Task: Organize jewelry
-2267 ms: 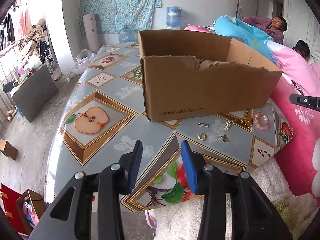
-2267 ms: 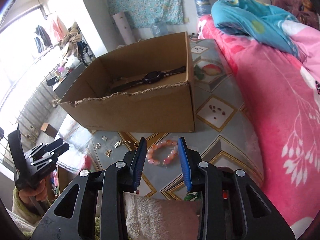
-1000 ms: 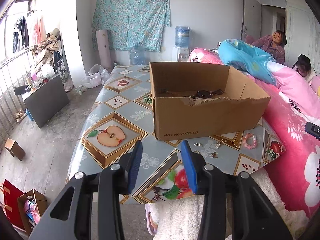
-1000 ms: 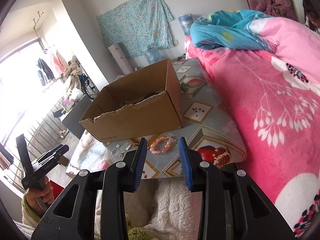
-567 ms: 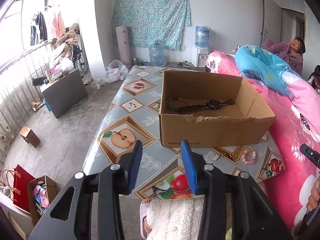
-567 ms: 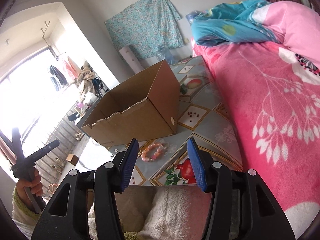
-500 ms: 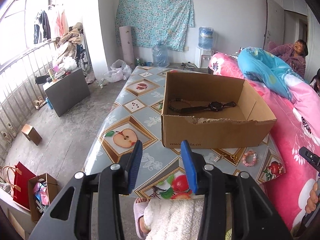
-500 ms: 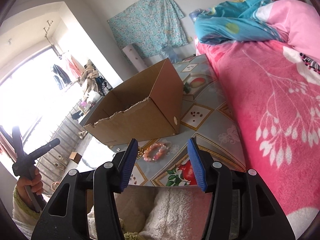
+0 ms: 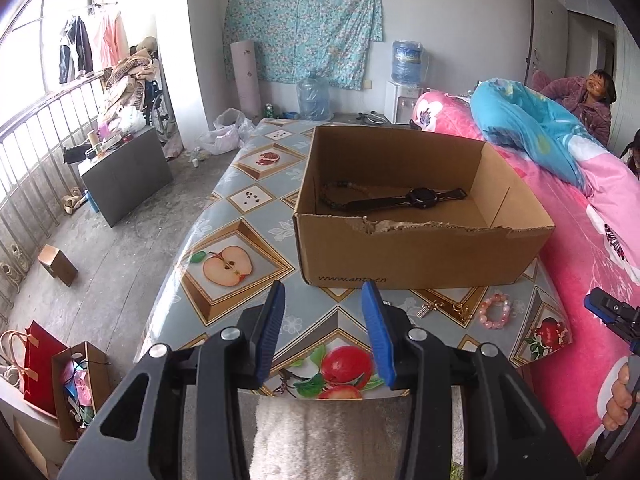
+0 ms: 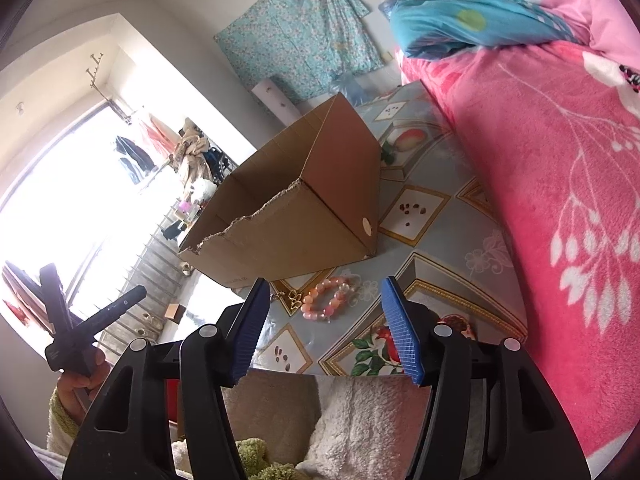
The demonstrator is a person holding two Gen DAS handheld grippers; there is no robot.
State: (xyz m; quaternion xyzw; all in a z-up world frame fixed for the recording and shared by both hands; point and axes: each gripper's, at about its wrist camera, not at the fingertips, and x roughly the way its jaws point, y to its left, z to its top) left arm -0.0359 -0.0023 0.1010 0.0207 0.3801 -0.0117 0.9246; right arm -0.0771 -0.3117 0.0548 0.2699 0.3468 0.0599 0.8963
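left view, gripper: left gripper point(image 9: 323, 330) empty, jaws apart, held back off the table point(image 9: 224, 216) near edge, touching nothing
left view, box: cardboard box point(image 9: 420, 256) on table, open top, torn front rim; inside lie a black watch point(image 9: 416, 197) and a dark bead necklace point(image 9: 340, 194)
left view, loose items: pink bead bracelet point(image 9: 495, 311) on table just in front of box, right side; gold chain piece point(image 9: 460, 309) and small spring-like bit point(image 9: 422, 310) beside it
left view, other tool: right gripper point(image 9: 612, 316) at far right edge, off the table
right view, gripper: right gripper point(image 10: 335, 322) jaws wide apart, empty, above near edge, lined up roughly with bracelet point(image 10: 326, 298)
right view, bracelet: lies flat near box corner point(image 10: 320, 216), gold charm point(image 10: 295, 298) touching or just beside it, can't tell which
right view, box contents: hidden from this angle
step, judged: picking up bracelet for box, not yet started
how to do well: come down straddling one side of the bead ring, pinch beads not cloth, keep clear of gold charm; lift over torn rim before release
risk: round beads may slip or roll
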